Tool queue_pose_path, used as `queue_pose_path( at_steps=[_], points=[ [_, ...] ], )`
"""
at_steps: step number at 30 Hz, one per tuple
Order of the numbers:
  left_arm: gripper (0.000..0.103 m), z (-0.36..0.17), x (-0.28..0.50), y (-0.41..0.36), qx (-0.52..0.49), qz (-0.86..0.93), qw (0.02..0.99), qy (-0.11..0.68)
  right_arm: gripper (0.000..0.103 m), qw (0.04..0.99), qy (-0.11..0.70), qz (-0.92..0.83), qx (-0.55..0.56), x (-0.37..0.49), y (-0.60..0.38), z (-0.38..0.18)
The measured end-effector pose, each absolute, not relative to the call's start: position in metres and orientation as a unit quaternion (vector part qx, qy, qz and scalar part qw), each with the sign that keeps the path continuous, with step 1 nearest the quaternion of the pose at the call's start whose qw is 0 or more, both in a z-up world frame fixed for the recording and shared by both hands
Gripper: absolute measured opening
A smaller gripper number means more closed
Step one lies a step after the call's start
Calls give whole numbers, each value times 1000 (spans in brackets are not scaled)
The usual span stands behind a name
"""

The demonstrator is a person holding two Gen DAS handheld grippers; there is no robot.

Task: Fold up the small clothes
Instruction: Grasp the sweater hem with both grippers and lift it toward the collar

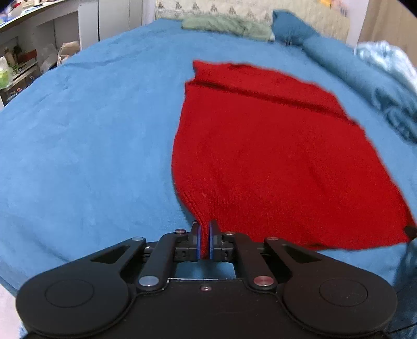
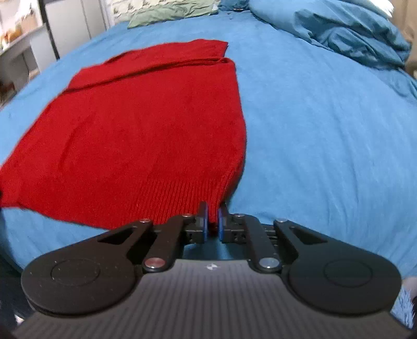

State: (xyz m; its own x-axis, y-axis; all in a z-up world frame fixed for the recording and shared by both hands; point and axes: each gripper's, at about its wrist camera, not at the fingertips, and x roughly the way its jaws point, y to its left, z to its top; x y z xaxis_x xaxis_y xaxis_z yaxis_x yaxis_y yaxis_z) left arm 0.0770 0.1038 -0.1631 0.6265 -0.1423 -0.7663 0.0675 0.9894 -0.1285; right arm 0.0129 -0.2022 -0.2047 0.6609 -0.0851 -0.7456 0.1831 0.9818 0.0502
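A red knitted sweater (image 1: 260, 146) lies spread on the blue bed sheet (image 1: 91, 146), with a fold across its far end. My left gripper (image 1: 205, 229) is shut on the near left corner of its ribbed hem. In the right wrist view the same sweater (image 2: 140, 130) fills the left half. My right gripper (image 2: 212, 211) is shut on the near right corner of the hem. Both held corners are lifted slightly off the sheet (image 2: 325, 130). The other gripper shows only as a dark tip at the sweater's far corner (image 1: 410, 230).
A green cloth (image 1: 226, 24) and a blue pillow (image 1: 289, 26) lie at the head of the bed. A rumpled blue duvet (image 2: 351, 28) is heaped at the far right. Shelves with clutter (image 1: 18, 65) stand beyond the left edge of the bed.
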Motion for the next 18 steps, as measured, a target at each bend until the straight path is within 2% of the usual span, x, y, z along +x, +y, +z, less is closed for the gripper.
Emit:
queue_pose_path(
  at_steps=[11,18],
  points=[
    [5,-85,93,103,-90,-55,927,360,20,929,327,-41,169,10,-234,-124],
    [5,-31,184,101,-135,-57,939,311,20,938,270,-3,219,73,-268,-63]
  ],
)
